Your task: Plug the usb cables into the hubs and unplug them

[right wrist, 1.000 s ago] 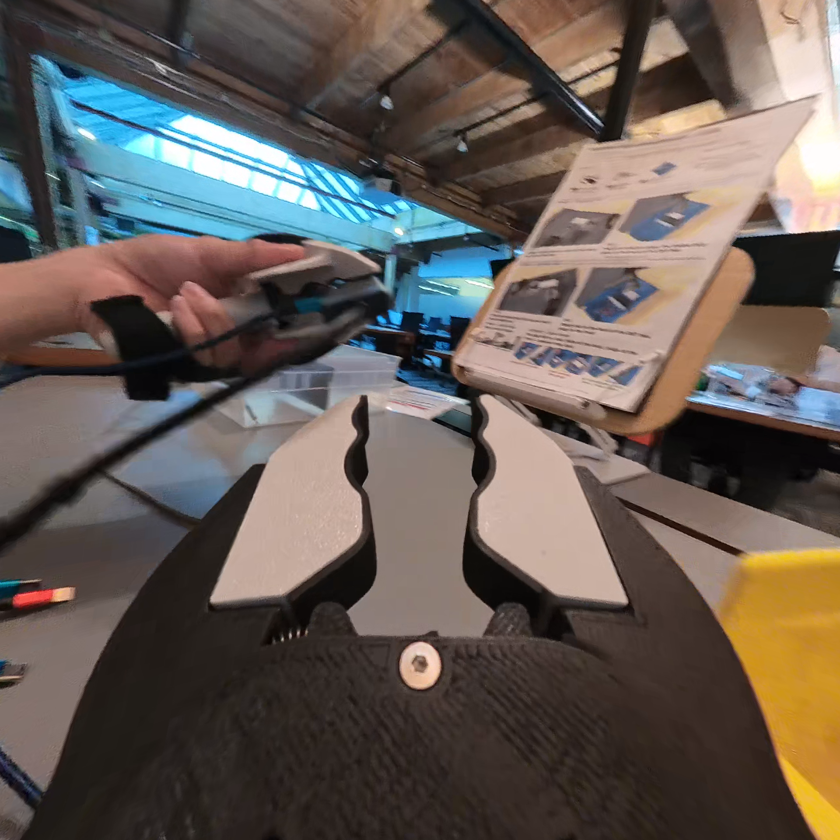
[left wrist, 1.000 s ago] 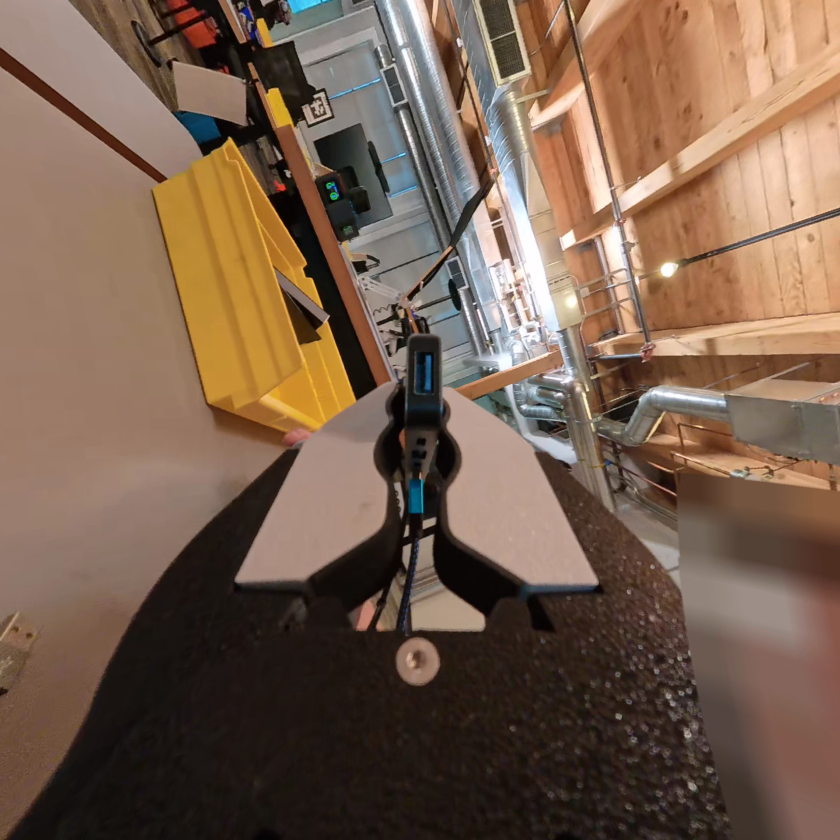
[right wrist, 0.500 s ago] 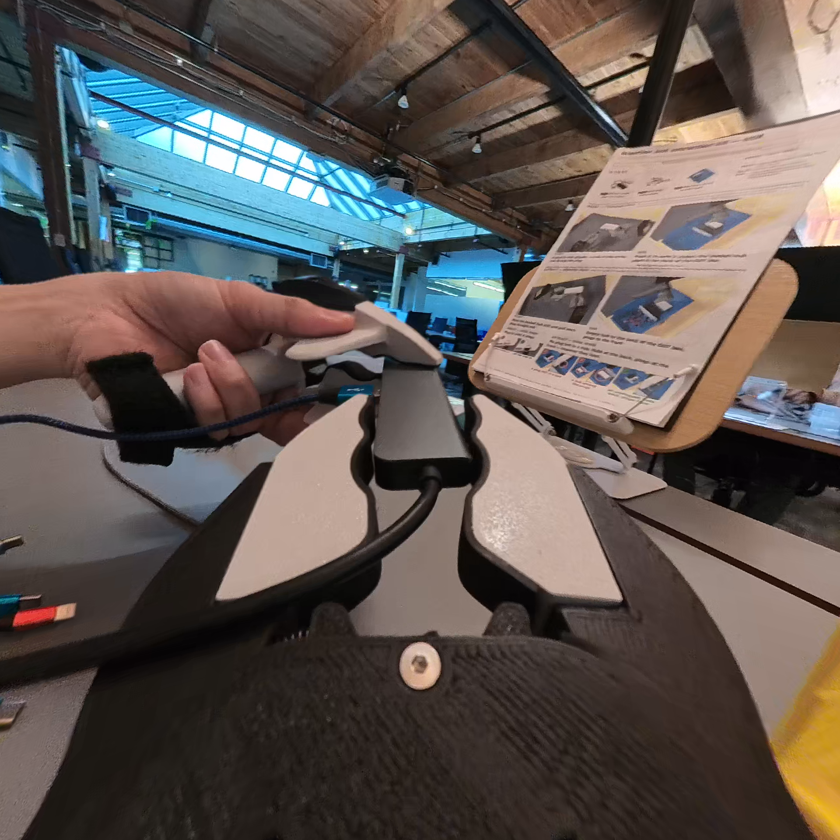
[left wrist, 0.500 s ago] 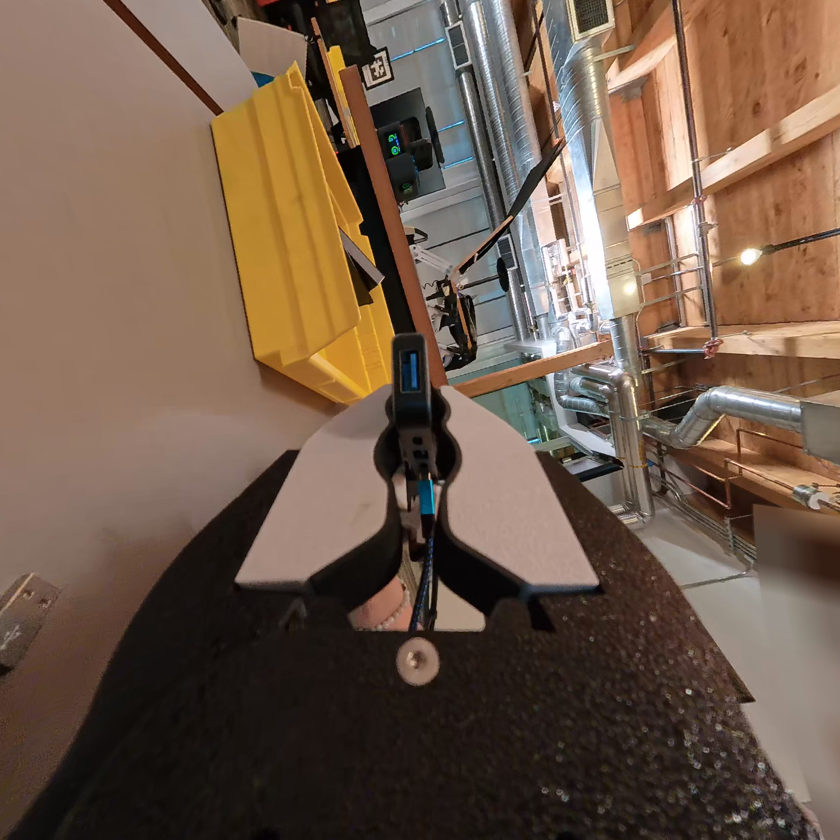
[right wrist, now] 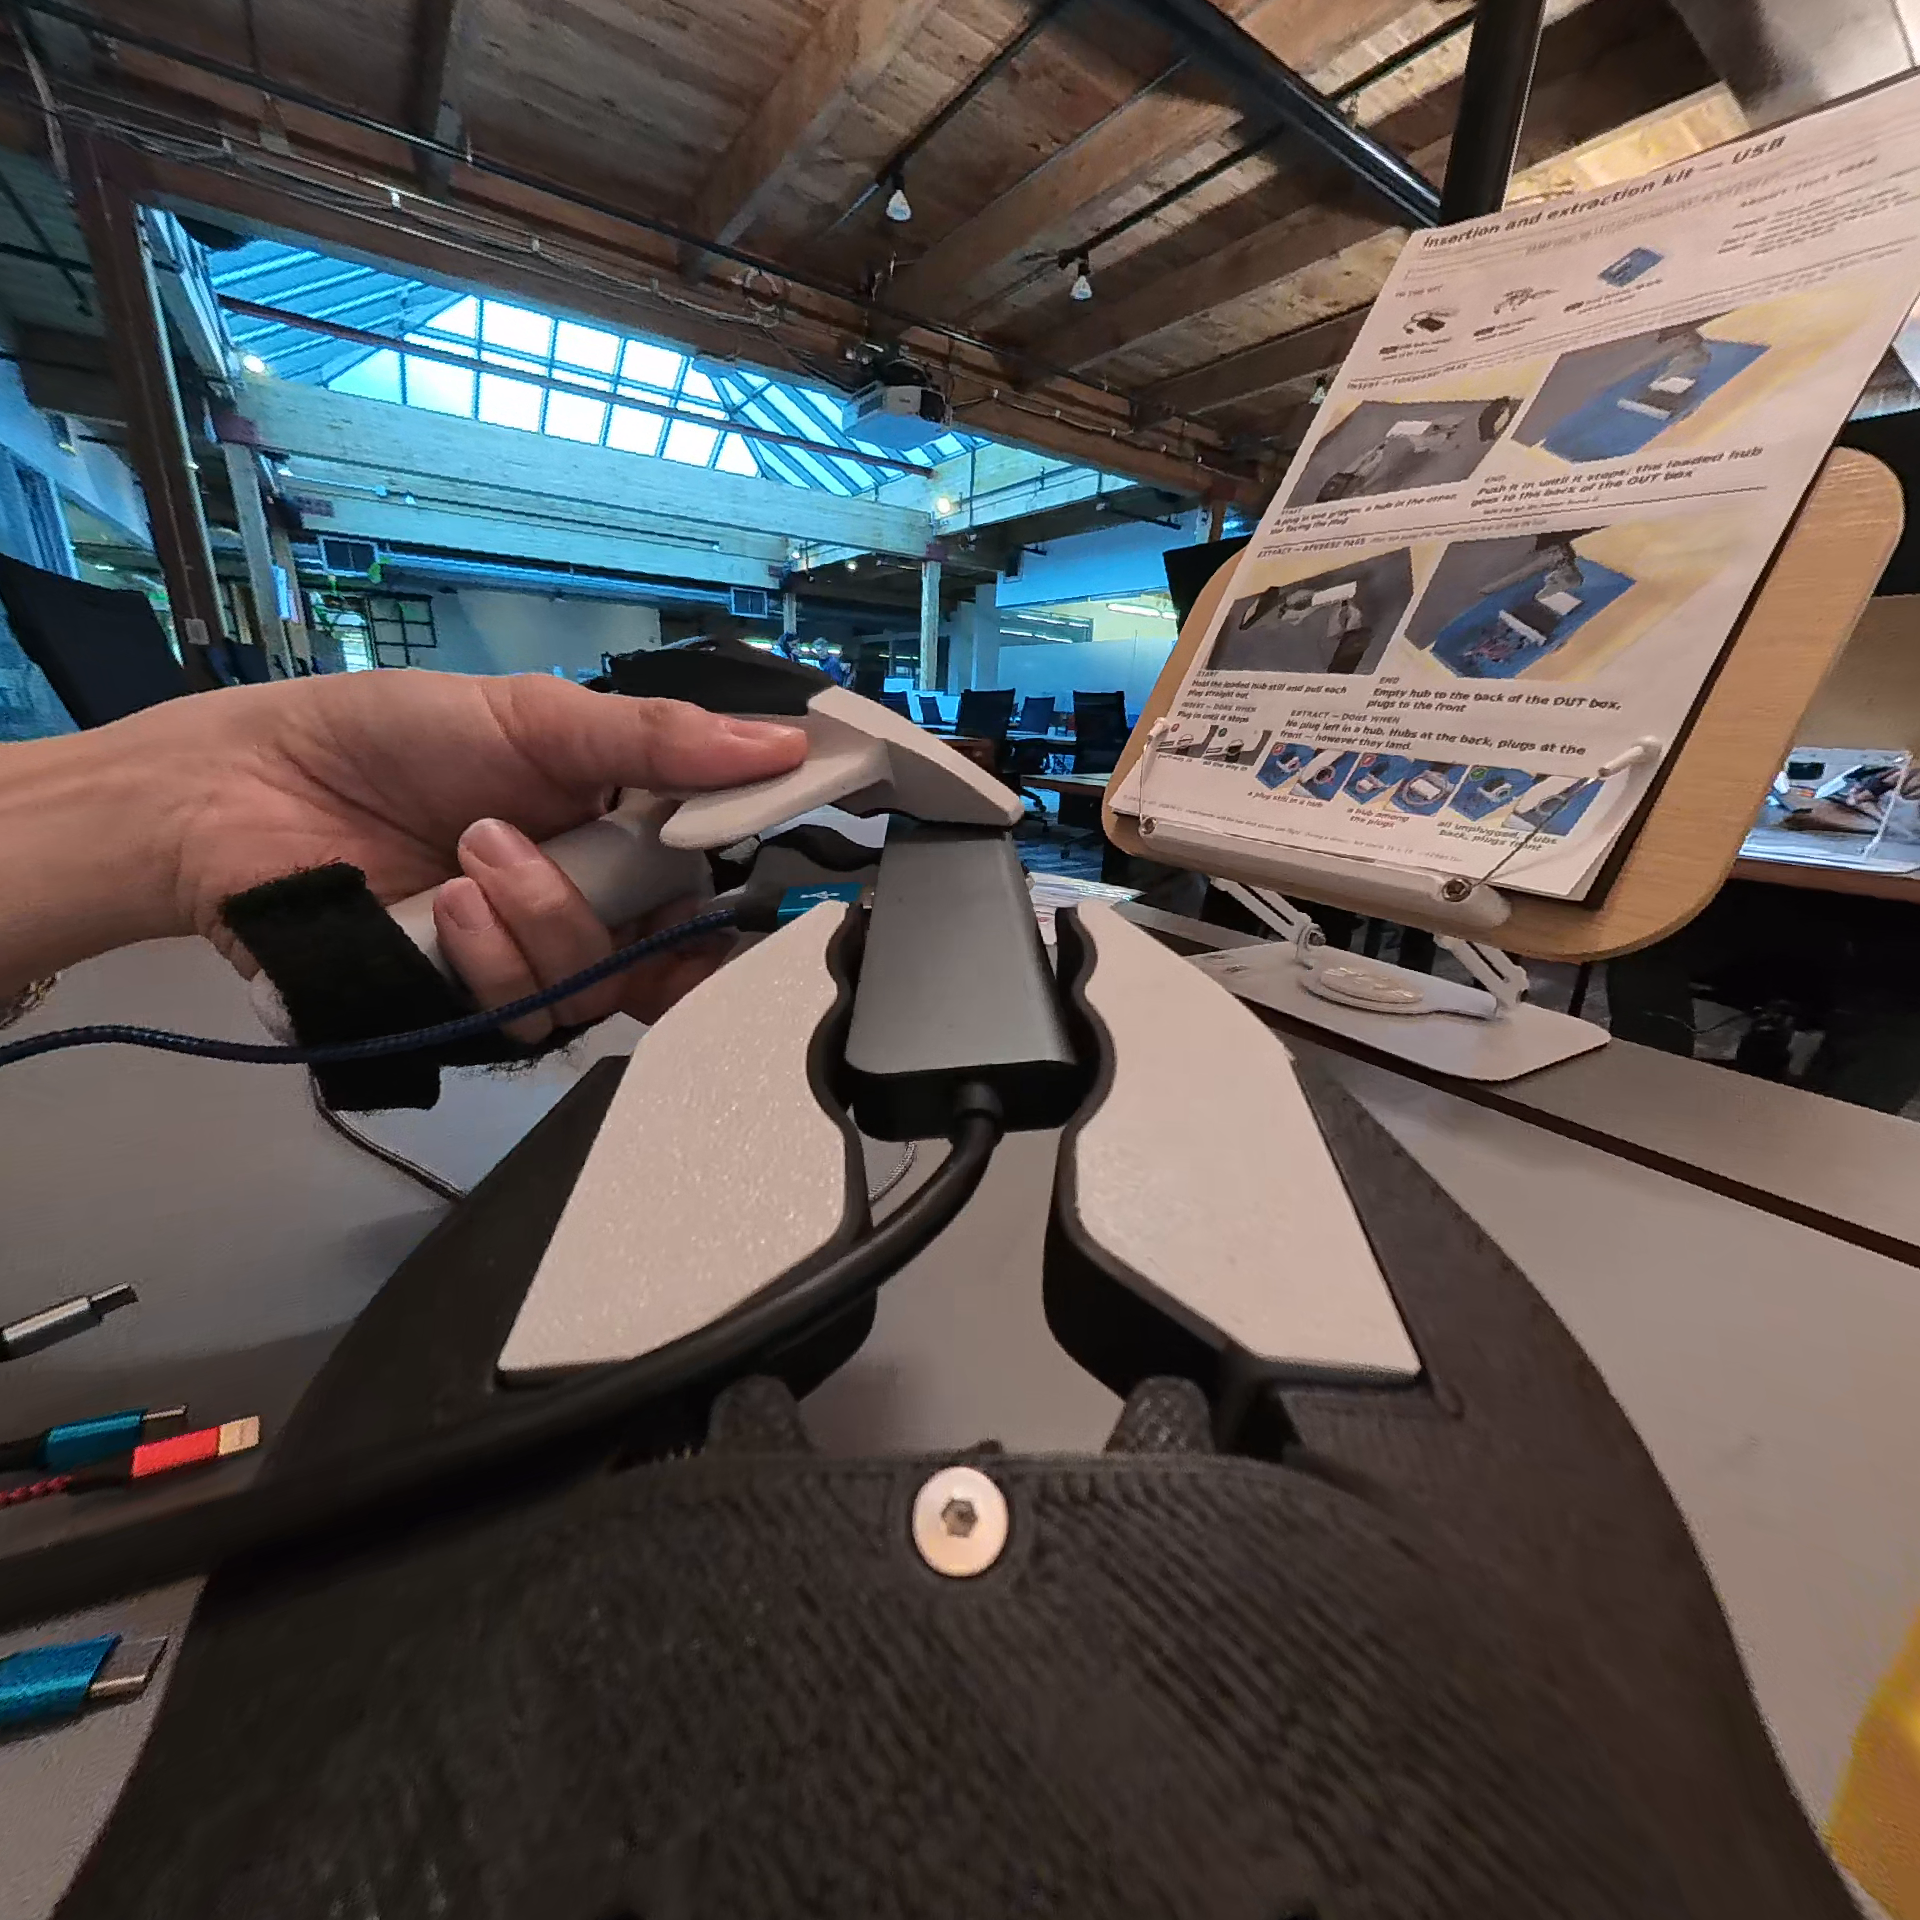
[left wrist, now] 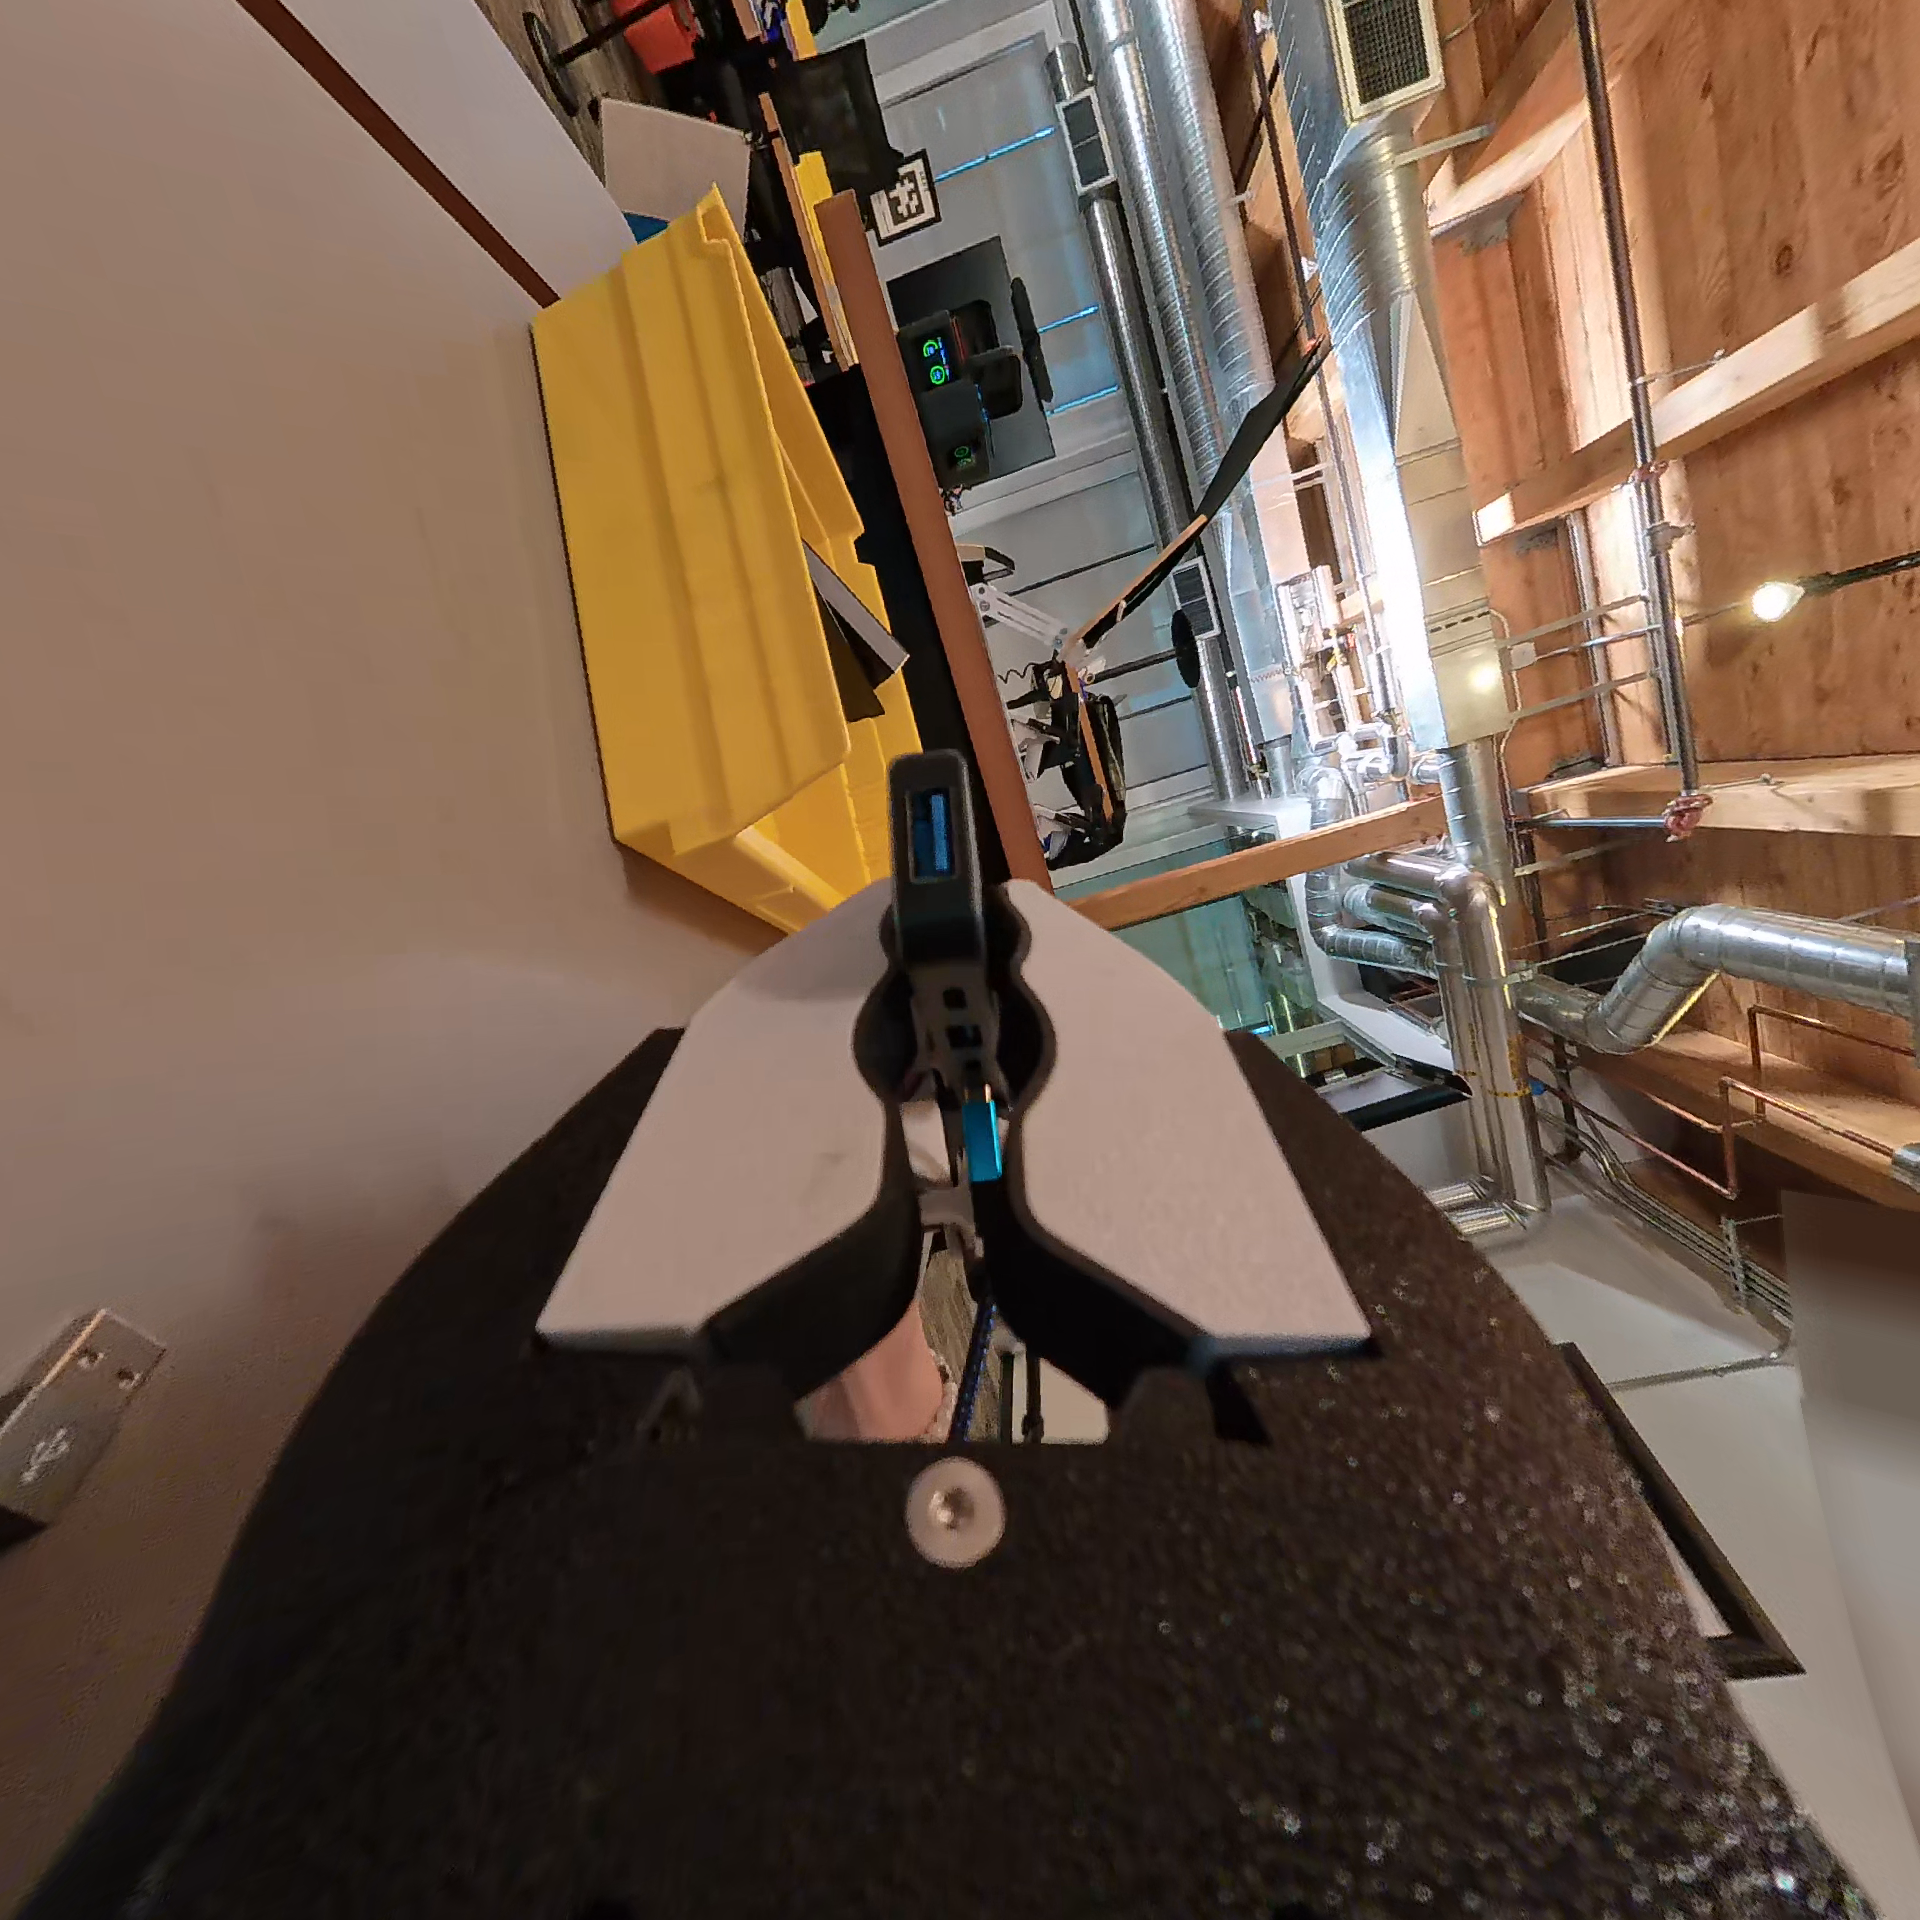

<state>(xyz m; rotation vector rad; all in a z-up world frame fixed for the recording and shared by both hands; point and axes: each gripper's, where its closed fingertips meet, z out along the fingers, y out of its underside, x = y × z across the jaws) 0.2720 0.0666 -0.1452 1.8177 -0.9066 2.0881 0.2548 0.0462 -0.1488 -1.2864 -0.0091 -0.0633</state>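
My left gripper is shut on a dark USB hub, seen edge-on, with its blue end port sticking out past the fingertips. A blue plug on a braided cable sits in the hub's side. In the right wrist view the same hub lies between my right gripper's fingers, which press on the sides of its near end. The hub's black cable runs back to the left. The left gripper, in a person's hand, clamps the hub's far end. The blue plug shows at the hub's left side.
A yellow bin stands on the table. A printed sheet on a wooden stand stands at the right. Loose cable plugs lie on the table at the left: a silver one, a blue and a red one, and another blue one. The grippers are tip to tip, or close to it.
My right gripper came up to the hub held by the left gripper and closed its fingers onto the hub's near end. The left gripper kept its grip on the hub.
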